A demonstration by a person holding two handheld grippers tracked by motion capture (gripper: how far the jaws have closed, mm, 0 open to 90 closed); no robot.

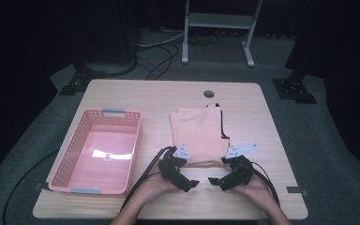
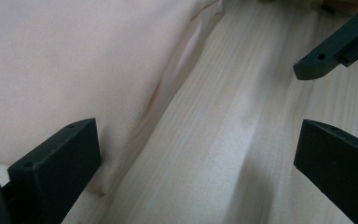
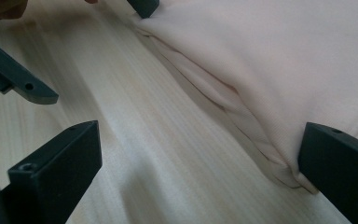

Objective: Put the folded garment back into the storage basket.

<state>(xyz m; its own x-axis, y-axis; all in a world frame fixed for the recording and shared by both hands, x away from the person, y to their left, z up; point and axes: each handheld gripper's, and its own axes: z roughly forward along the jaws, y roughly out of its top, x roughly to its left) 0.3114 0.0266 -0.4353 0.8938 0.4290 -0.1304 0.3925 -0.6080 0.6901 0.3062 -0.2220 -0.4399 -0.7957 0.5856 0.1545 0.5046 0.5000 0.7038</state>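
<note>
Meanwhile, both hand-held tools sit with jaws spread wide, left gripper (image 1: 187, 180) and right gripper (image 1: 219, 180), at the near edge of a folded peach cloth (image 1: 198, 136) mid-table (image 1: 262, 131), beside a pink basket (image 1: 70, 161)

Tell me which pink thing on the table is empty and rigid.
The pink plastic basket at the table's left: perforated walls, nothing inside. The other pink thing, the folded garment, is soft cloth lying flat in the middle.
</note>
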